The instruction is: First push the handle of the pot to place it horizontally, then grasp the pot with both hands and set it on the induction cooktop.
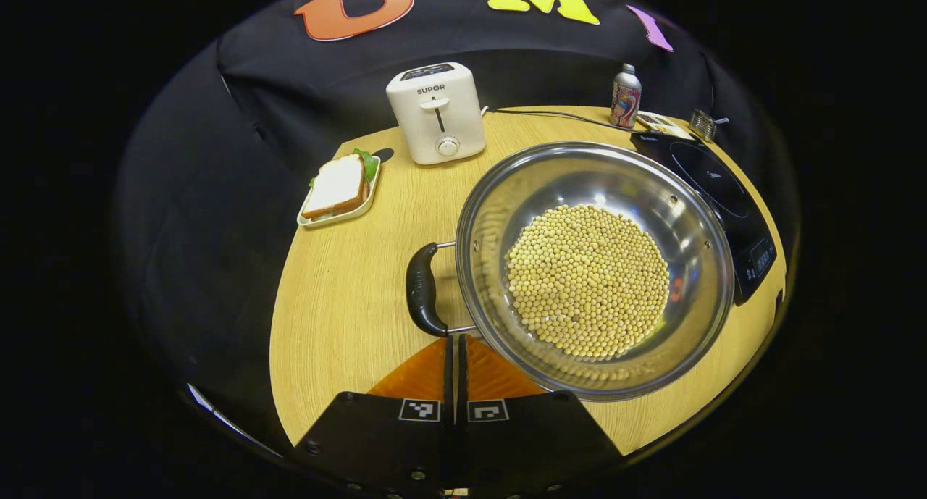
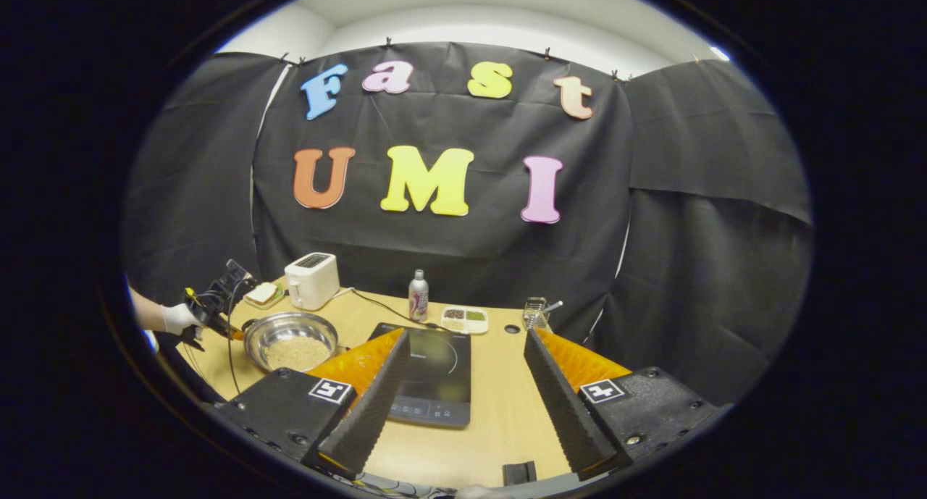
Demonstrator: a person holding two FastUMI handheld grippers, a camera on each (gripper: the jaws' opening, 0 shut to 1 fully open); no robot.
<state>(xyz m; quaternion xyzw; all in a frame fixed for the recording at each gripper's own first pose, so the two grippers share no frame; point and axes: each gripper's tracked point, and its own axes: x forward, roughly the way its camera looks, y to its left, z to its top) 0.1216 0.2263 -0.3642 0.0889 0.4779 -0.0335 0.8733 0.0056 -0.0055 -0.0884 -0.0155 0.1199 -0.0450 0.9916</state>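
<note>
A steel pot [image 1: 695, 216] holding soybeans [image 1: 586, 280] sits on the round wooden table. Its black handle [image 1: 422, 290] sticks out on the pot's left side in the left gripper view. My left gripper [image 1: 456, 340] is shut with nothing in it, its tips right by the near end of that handle. The black induction cooktop [image 1: 713, 177] lies just beyond the pot. In the right gripper view the pot [image 2: 290, 340] is left of the cooktop [image 2: 434, 368], and a gloved hand [image 2: 176, 316] holds the left gripper [image 2: 230, 331] at the pot's rim. My right gripper [image 2: 465, 334] hangs open above the cooktop.
A white toaster [image 1: 437, 111] and a sandwich on a small tray [image 1: 338, 190] stand at the back left. A bottle [image 1: 626, 97], a divided dish [image 2: 465, 318] and a wire basket [image 2: 536, 312] line the far edge. A cable [image 1: 558, 115] runs behind the pot.
</note>
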